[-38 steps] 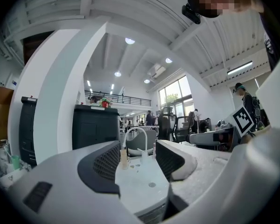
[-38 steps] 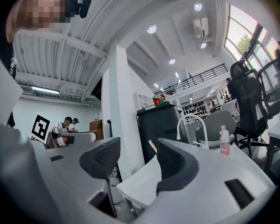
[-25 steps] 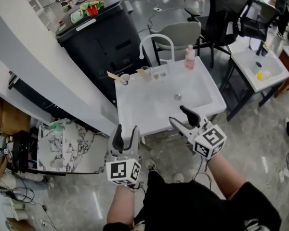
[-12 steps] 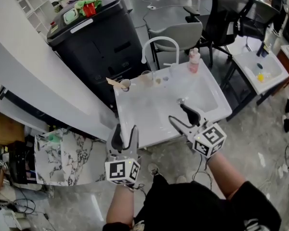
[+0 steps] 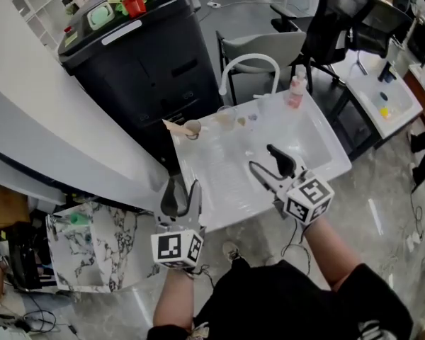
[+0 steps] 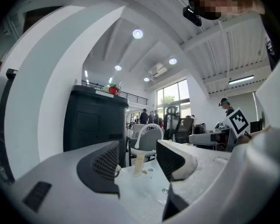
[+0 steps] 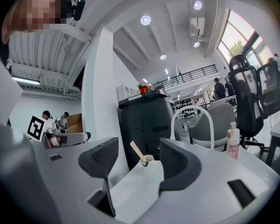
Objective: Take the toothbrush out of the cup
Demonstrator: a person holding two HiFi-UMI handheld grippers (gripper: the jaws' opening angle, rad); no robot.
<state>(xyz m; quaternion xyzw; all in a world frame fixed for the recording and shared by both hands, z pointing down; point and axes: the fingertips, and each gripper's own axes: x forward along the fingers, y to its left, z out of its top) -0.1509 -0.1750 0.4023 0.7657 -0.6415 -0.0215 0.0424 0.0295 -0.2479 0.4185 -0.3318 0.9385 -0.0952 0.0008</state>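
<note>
A small beige cup stands at the back left of the white sink top. A wooden-handled toothbrush leans out of it to the left. In the right gripper view the cup and toothbrush show far ahead, between the jaws. My right gripper hovers over the basin. Its jaws have just been opening, with nothing between them. My left gripper is open and empty at the sink's front left edge. Both are well short of the cup.
A white arched faucet and a pink bottle stand at the sink's back edge, with a clear cup beside the beige one. A tall black cabinet rises behind, with chairs to the right and a white curved wall to the left.
Both grippers have moved forward toward the sink. The right one now hangs over the basin and the left one has reached the front edge. The right jaws stand slightly wider.
</note>
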